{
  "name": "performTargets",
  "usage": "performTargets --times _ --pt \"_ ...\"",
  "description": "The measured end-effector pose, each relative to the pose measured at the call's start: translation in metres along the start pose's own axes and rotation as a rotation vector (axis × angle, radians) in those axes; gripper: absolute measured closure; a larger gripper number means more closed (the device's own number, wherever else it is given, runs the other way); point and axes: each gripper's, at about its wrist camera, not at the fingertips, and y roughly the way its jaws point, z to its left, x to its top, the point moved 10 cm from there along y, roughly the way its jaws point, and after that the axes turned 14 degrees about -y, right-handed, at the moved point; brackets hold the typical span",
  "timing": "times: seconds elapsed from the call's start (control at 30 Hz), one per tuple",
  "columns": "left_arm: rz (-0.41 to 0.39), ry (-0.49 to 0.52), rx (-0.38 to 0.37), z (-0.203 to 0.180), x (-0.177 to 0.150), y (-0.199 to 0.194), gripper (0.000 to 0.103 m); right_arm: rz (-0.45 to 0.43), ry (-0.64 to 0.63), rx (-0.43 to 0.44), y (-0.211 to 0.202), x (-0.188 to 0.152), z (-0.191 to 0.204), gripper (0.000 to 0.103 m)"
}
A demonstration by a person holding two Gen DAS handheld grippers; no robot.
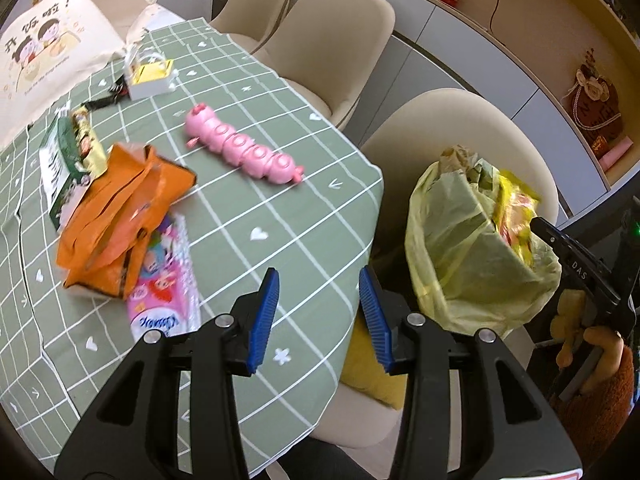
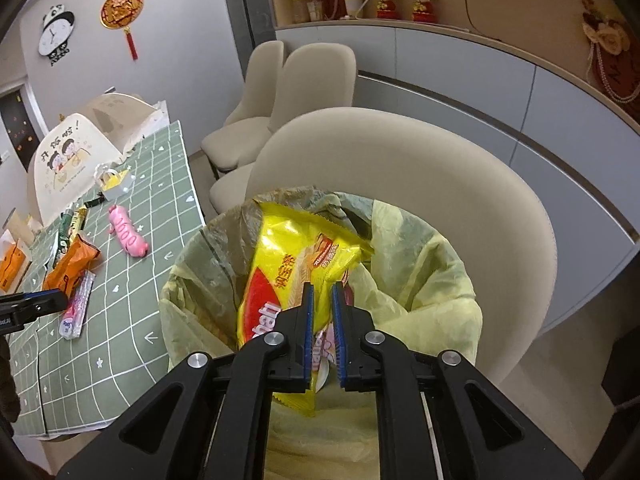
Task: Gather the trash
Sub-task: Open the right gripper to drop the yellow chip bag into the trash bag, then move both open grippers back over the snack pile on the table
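Note:
My right gripper (image 2: 321, 300) is shut on a yellow snack wrapper (image 2: 296, 264) and holds it in the mouth of a yellow trash bag (image 2: 420, 280) that sits on a beige chair. In the left wrist view the bag (image 1: 464, 248) and the wrapper (image 1: 514, 210) show at right. My left gripper (image 1: 318, 296) is open and empty above the table's near edge. On the green checked tablecloth (image 1: 280, 216) lie an orange wrapper (image 1: 120, 208), a pink tissue pack (image 1: 164, 280), a green-and-gold packet (image 1: 68, 152) and a pink toy (image 1: 240, 148).
A white box with yellow contents (image 1: 150, 74) and a printed cloth bag (image 1: 44, 48) sit at the table's far end. Beige chairs (image 1: 332, 44) line the table's right side. A grey cabinet with shelves (image 2: 460, 80) runs along the wall.

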Motion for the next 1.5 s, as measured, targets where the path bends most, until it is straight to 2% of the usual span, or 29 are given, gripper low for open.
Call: performTargets --times 0.03,0.07,0.2,0.4,0.57,0.7,0.73,0.87,1.0,1.13,1.23,1.5 --pt "0.003 -0.004 -0.001 0.003 -0.001 -0.001 0.062 -0.004 0.000 -0.003 -0.002 0.000 0.002 0.070" --pt "0.005 -0.008 0.001 0.006 -0.001 0.000 0.062 -0.009 0.002 -0.004 -0.004 -0.001 0.003 0.067" --pt "0.005 -0.012 0.004 0.019 -0.006 -0.005 0.062 -0.025 0.013 -0.028 -0.014 -0.002 0.009 0.067" --pt "-0.006 -0.008 0.012 0.043 -0.007 -0.016 0.062 -0.099 0.015 -0.014 -0.035 0.013 0.033 0.067" --pt "-0.026 -0.030 0.019 0.074 0.003 -0.026 0.062 -0.185 0.011 0.035 -0.048 0.040 0.071 0.067" --pt "-0.041 -0.083 0.033 0.115 0.012 -0.031 0.062 -0.194 -0.033 0.107 -0.043 0.054 0.120 0.063" --pt "-0.044 -0.099 0.037 0.126 0.014 -0.032 0.061 -0.191 -0.046 0.125 -0.041 0.057 0.132 0.061" --pt "-0.055 -0.174 0.055 0.177 0.023 -0.036 0.058 -0.163 -0.099 0.176 -0.026 0.059 0.188 0.060" --pt "-0.066 -0.214 0.038 0.213 0.030 -0.040 0.057 -0.110 -0.127 0.218 -0.013 0.051 0.234 0.060" --pt "-0.074 -0.213 0.009 0.234 0.037 -0.040 0.056 -0.058 -0.146 0.245 -0.002 0.040 0.270 0.060" --pt "-0.083 -0.184 -0.003 0.246 0.043 -0.041 0.056 0.000 -0.140 0.298 0.015 0.030 0.301 0.060" --pt "-0.068 -0.163 -0.034 0.272 0.043 -0.046 0.054 0.075 -0.183 0.309 0.068 0.024 0.351 0.060"
